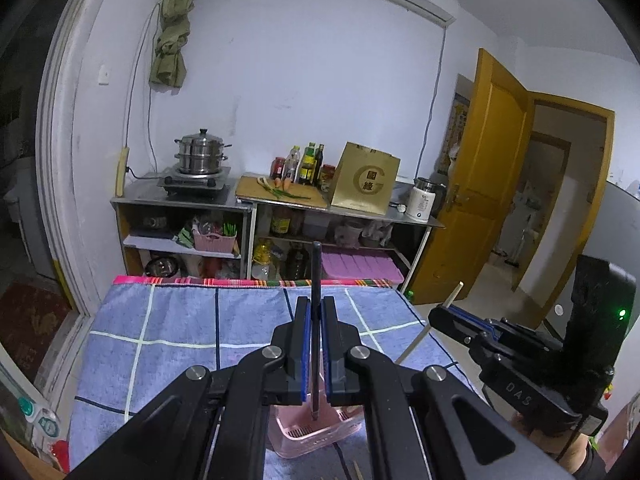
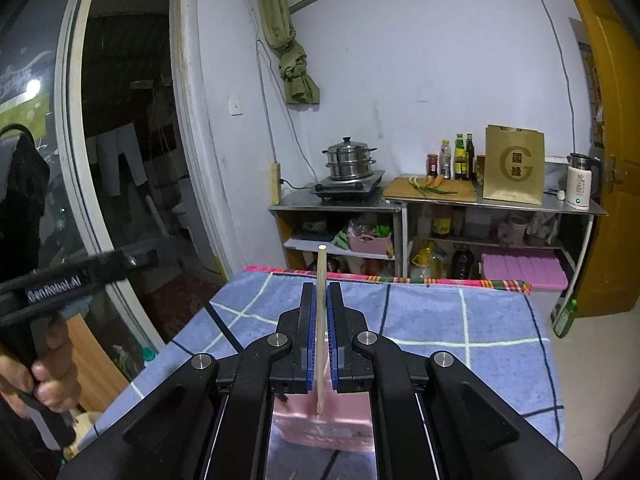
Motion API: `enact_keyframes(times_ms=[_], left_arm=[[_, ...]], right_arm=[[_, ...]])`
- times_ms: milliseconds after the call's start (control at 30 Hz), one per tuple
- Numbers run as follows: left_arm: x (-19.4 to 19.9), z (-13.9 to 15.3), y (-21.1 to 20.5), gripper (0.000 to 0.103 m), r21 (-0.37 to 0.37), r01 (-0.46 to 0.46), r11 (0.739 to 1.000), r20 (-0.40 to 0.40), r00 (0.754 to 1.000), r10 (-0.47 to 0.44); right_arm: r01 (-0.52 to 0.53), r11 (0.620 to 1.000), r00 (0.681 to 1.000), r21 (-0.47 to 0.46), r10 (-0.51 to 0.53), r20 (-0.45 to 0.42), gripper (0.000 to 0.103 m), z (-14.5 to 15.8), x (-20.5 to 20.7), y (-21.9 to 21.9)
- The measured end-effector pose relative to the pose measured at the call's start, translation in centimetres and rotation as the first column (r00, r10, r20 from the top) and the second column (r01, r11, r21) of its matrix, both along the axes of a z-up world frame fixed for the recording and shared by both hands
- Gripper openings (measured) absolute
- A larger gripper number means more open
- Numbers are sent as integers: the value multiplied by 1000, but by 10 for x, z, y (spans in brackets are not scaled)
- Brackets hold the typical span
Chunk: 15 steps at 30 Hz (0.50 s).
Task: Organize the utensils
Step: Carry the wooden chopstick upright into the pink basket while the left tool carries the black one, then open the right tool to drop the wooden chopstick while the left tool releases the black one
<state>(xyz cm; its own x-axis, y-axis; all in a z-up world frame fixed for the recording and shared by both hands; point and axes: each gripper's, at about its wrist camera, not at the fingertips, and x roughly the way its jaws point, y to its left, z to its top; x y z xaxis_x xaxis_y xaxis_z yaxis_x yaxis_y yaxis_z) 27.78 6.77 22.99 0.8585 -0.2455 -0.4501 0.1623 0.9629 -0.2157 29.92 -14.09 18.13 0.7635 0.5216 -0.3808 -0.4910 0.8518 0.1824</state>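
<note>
While my left hand-held gripper is clamped tight on a black chopstick, the stick stands nearly upright between the blue pads, with its lower tip hanging over the open top of a pink basket. That basket sits on the worktop right below my jaws, on a blue towel with pale and dark check lines. A few thin wooden sticks lie on the towel at the near edge, just in front of the basket.

My right hand-held gripper is closed just as narrowly on a pale wooden chopstick, also close to upright, its lower end over the same pink basket. From the left camera I see that gripper off to the right, with the wooden chopstick sticking out above and below its jaws. From the right camera my left hand shows at the left edge, wrapped around the handle of its tool.

Past the towel's far edge runs a bright plaid strip. Well beyond it, against the wall, stands a metal shelf unit carrying a steel steamer pot on a stove, a cutting board with vegetables, several bottles, a gold paper bag and a white kettle. A yellow door stands open to the right.
</note>
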Motion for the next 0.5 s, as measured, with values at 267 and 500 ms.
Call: enact_keyframes(times_ms=[267, 500], left_arm=[[23, -39, 1, 5, 17, -3, 1000, -65, 998, 5], [34, -69, 4, 5, 21, -1, 1000, -119, 993, 3]], right_arm=[[-37, 999, 998, -20, 36, -60, 5, -30, 18, 20], [-43, 998, 991, -44, 37, -130, 5, -58, 30, 23]])
